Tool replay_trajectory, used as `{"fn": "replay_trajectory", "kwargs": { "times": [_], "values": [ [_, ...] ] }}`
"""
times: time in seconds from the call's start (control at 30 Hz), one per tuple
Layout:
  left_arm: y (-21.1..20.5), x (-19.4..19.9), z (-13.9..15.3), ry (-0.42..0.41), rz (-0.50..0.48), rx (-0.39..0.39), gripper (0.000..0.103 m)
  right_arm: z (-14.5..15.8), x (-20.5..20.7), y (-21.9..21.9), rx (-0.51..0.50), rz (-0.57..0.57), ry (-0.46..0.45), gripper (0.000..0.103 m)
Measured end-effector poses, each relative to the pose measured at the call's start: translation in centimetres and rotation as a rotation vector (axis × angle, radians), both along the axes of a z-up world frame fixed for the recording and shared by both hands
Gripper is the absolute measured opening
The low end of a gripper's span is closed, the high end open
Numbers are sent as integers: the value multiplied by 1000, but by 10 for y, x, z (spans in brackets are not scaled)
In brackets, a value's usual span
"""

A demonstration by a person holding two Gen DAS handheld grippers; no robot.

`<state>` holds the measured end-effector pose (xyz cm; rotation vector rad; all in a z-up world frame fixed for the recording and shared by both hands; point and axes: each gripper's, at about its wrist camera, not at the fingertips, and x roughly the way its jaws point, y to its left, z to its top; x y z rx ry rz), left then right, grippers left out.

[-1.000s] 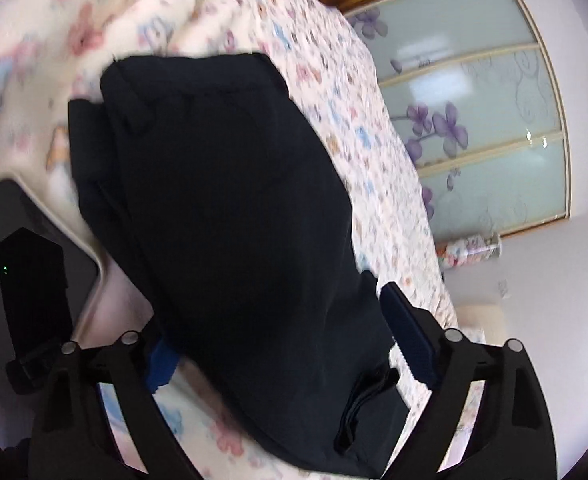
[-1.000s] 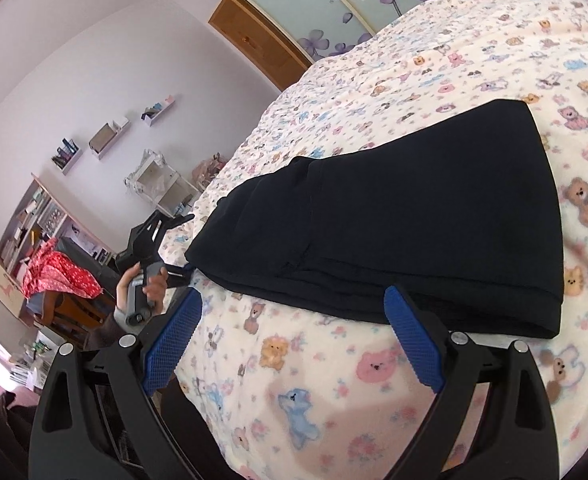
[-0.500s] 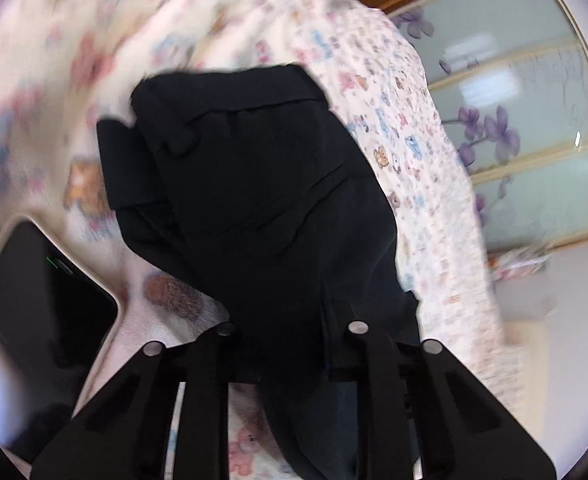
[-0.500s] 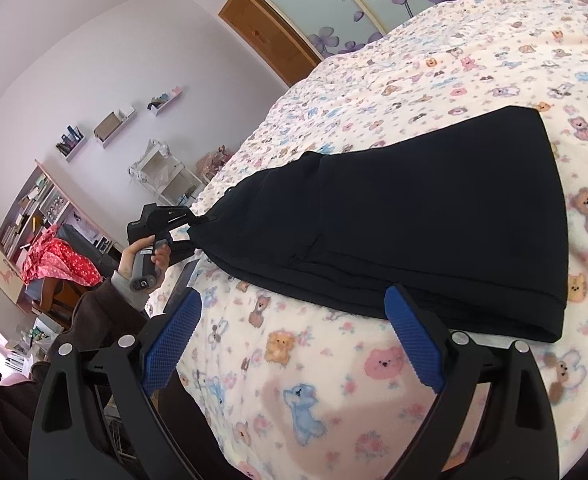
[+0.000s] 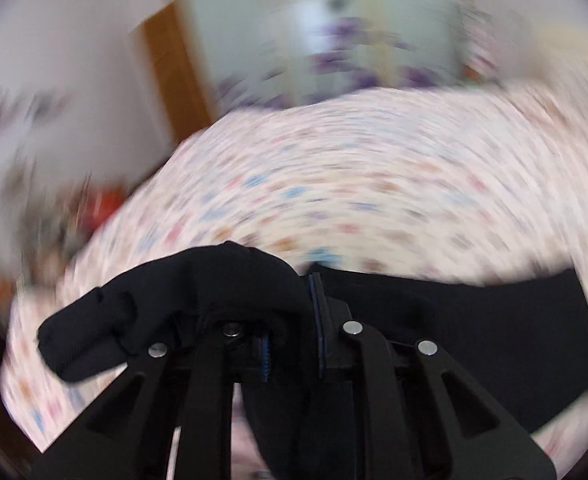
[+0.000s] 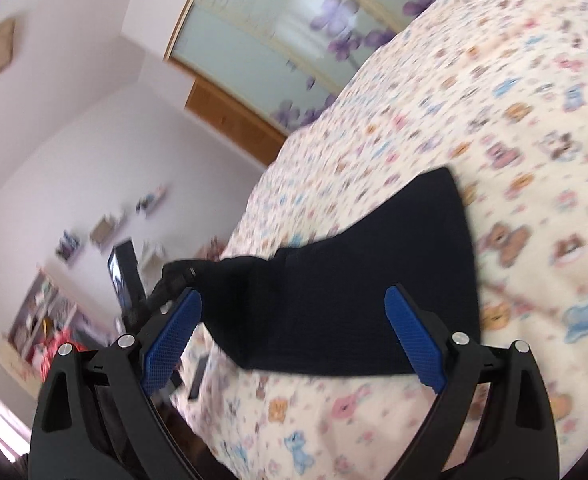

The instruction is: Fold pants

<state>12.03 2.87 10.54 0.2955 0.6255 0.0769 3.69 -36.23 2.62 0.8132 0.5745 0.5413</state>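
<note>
Black pants lay on the patterned bed; the left gripper had its jaws clamped on their bunched end; the right gripper hovered, jaws apart.

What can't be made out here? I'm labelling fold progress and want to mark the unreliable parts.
- Left wrist view: the bedspread print and room behind are smeared by motion blur.
- Left wrist view: the left gripper pads are buried in bunched black pants, so the number of layers pinched is hidden.
- Right wrist view: the pants' near-left end disappears behind the open right gripper.
</note>
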Motion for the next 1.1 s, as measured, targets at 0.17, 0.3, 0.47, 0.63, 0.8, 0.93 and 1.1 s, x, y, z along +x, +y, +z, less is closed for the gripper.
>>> {"fn": "replay_trajectory", "kwargs": {
  "times": [0.17,0.3,0.47,0.63,0.8,0.93,1.1],
  "values": [
    [-119,-62,-81,40,-415,352,16,-12,1,-24,56,-74,50,95],
    [-145,-84,-132,85,-508,480,16,-23,5,-34,93,-92,98,95],
    [-138,-82,-133,78,-512,452,17,-34,10,-36,151,-68,129,95],
    [-130,-78,-132,64,-500,402,19,-42,19,-24,218,33,145,95],
    [-109,-77,-116,84,-505,150,39,-44,26,-5,198,117,164,95],
    [-67,-84,-92,41,-503,-169,88,-47,32,5,146,135,208,95],
    [-5,-90,-63,-162,-327,-460,101,-56,38,19,46,101,277,95]
  ]
}}
